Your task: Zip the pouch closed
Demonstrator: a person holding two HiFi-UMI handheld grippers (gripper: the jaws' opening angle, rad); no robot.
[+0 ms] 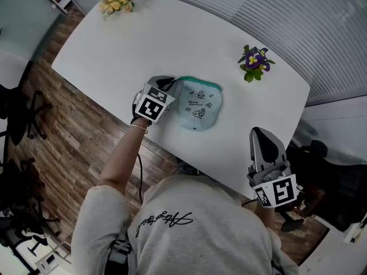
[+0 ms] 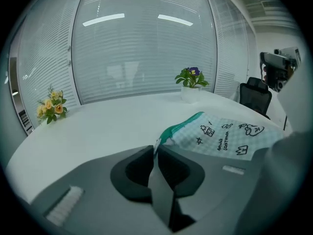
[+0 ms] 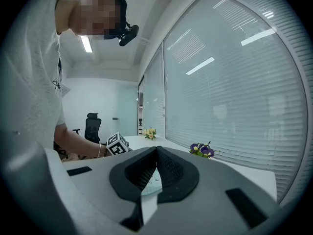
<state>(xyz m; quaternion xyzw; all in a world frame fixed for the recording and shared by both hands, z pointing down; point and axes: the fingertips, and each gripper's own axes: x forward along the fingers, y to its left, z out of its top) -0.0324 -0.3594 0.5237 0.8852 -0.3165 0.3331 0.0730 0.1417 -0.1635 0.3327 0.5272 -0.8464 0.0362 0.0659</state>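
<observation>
Lowest right in the head view, the right claw (image 1: pixel 260 133) hovers at the near edge of the white worktop (image 1: pixel 143 33), its jaws together on nothing. At mid-frame the left claw (image 1: pixel 170 83) is pinched on the teal zip corner at the left end of the checked pouch (image 1: pixel 198 105), which lies flat on the worktop.
</observation>
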